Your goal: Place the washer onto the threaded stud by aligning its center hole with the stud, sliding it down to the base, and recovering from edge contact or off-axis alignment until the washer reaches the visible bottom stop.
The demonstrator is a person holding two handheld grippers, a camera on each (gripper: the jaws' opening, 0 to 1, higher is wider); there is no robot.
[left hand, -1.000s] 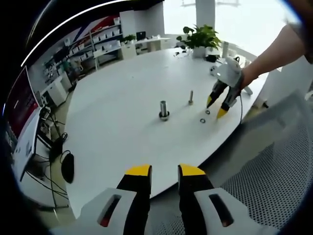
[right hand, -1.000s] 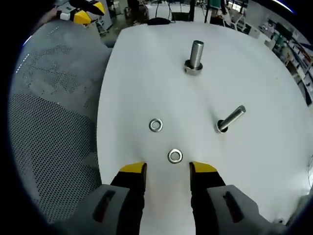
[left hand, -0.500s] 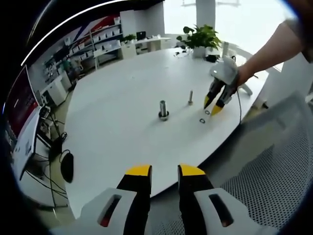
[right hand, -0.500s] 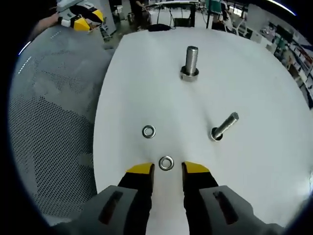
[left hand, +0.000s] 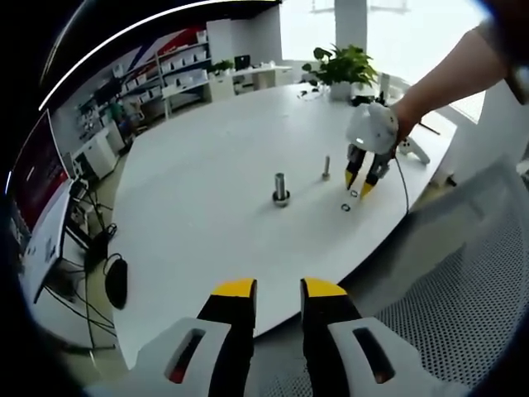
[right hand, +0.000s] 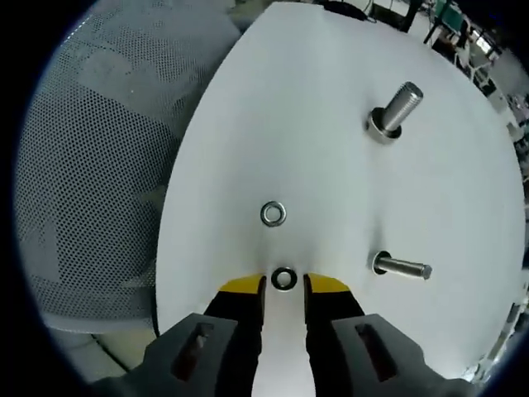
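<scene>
The right gripper [right hand: 283, 285] is at the pick-up step: its yellow-tipped jaws bracket a small steel washer [right hand: 283, 279] lying flat on the white table [right hand: 331, 182]. The jaws sit close on either side of the washer; whether they are actually pinching it cannot be told. A second washer [right hand: 273, 213] lies flat a little farther out, apart from the first.

Two threaded studs stand on the table. A thick stud [right hand: 395, 110] with a collar at its base is well beyond the washers. A thinner stud [right hand: 401, 267] is nearer, off to one side. Neither stud carries a washer.

The next move, by my judgement, calls for a firm pinch on the washer's rim, a lift, and carrying it over a stud with its hole centred on the stud's top.

In the left gripper view, the left gripper [left hand: 277, 288] is held off the near edge of the table, its jaws slightly spread and holding nothing. Across the table a person's hand [left hand: 397, 124] holds the right gripper down at the washers.

The table is large, rounded and white. A grey mesh chair back [right hand: 99, 149] stands beside it. A potted plant [left hand: 340, 64] sits at the far end, and shelving [left hand: 157, 78] lines the room's wall.
</scene>
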